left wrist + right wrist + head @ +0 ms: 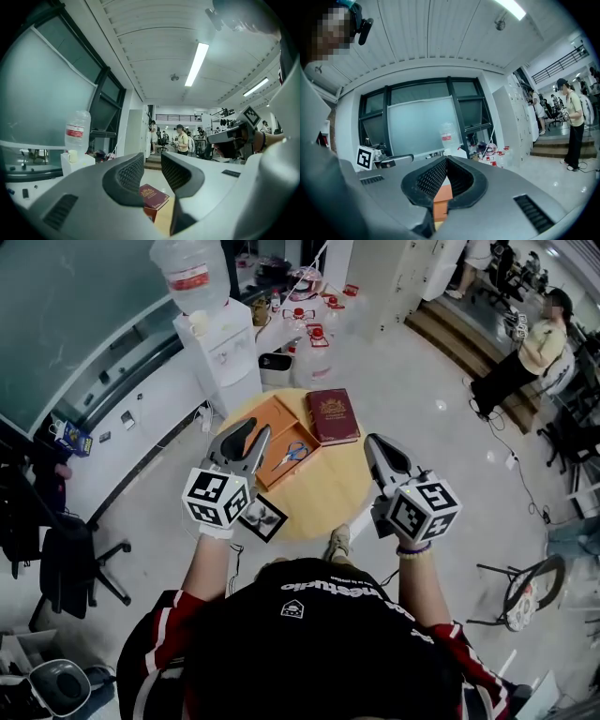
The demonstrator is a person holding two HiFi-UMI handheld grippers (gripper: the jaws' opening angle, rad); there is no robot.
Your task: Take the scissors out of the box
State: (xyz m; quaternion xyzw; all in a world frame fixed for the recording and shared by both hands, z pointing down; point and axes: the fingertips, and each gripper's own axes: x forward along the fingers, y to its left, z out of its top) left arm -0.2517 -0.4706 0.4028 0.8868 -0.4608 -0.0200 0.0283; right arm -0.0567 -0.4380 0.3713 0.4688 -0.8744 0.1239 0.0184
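Left tool (255,428), jaws apart, scissors (293,453) just beside its tips, inside box (273,414)

**The surroundings**

A red book (334,415) lies closed on the far part of the round wooden desk (352,491). A marker card (263,517) sits at the near-left edge. Beyond stands a white water dispenser (223,357) — bottle (190,273) on top. A black chair (70,563) stands at left — a person (530,352) in yellow stands far right, near steps (459,324).

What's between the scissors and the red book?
Only the wall of the orange box. The scissors lie inside it and the red book sits just outside, as the head view shows.
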